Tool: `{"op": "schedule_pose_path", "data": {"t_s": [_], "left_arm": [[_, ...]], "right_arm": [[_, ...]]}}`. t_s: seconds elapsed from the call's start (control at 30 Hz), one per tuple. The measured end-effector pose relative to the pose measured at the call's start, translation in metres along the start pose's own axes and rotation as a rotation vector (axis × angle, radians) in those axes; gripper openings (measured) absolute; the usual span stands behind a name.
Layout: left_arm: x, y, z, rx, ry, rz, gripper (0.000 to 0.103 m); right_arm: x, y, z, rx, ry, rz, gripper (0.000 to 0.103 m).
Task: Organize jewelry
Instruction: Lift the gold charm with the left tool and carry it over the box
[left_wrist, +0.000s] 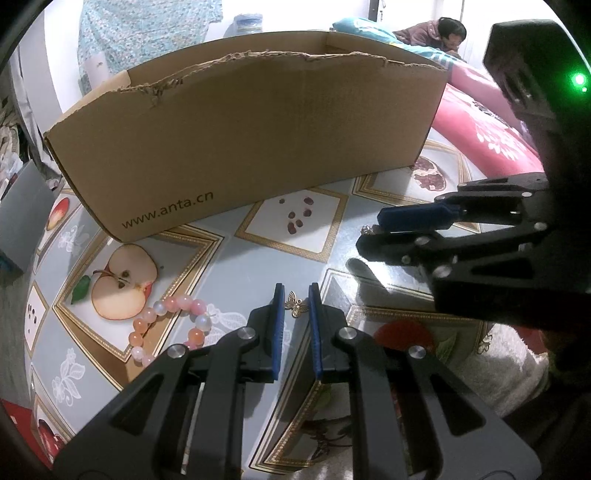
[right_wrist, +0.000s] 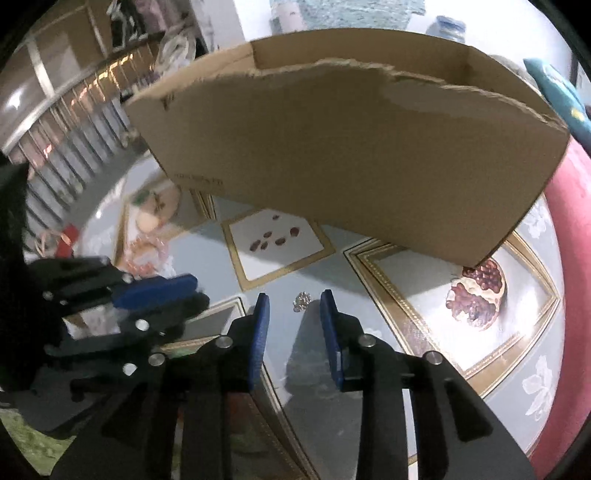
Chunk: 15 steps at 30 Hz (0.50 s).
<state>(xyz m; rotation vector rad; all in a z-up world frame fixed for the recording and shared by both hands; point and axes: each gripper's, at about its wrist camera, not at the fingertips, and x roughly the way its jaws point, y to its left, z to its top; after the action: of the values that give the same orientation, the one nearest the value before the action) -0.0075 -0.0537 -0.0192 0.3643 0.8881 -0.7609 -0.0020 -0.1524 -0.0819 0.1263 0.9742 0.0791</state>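
Fruit-print table (left_wrist: 295, 236): bracelet (left_wrist: 173, 325), butterfly charm (left_wrist: 296, 303), small sparkly piece (right_wrist: 301, 301) lie outside the box (left_wrist: 258, 140) at twelve o'clock; left gripper (left_wrist: 296, 295) jaws slightly apart, empty; right gripper (right_wrist: 295, 306) jaws released, empty.

The big box (left_wrist: 251, 140) is brown cardboard, dull and a bit rough, with a torn, ragged top edge. The bench (left_wrist: 332, 236) has a smooth, shiny cover printed with fruit, and light gleams on it. The bracelet (left_wrist: 173, 325) has round, glossy pink and white beads. The little butterfly charm (left_wrist: 296, 305) looks like gold metal. Each hand-held gripper (left_wrist: 296, 295) is matt black plastic with silver metal pins and blue pads (left_wrist: 279, 314).
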Motion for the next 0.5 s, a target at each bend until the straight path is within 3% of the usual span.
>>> {"op": "schedule_pose_path", "data": {"t_s": [0.17, 0.33, 0.5], "left_arm": [[0.0, 0.0, 0.0, 0.0, -0.002, -0.001, 0.012], [0.001, 0.001, 0.0, -0.003, -0.004, -0.004, 0.012], [0.001, 0.0, 0.0, -0.005, -0.005, -0.007, 0.012]], "right_arm": [[0.004, -0.002, 0.006, -0.042, 0.035, -0.045, 0.007], [0.006, -0.004, 0.011, -0.047, 0.071, -0.028, 0.003], [-0.003, -0.013, 0.012, 0.009, 0.054, 0.016, 0.002]]}}
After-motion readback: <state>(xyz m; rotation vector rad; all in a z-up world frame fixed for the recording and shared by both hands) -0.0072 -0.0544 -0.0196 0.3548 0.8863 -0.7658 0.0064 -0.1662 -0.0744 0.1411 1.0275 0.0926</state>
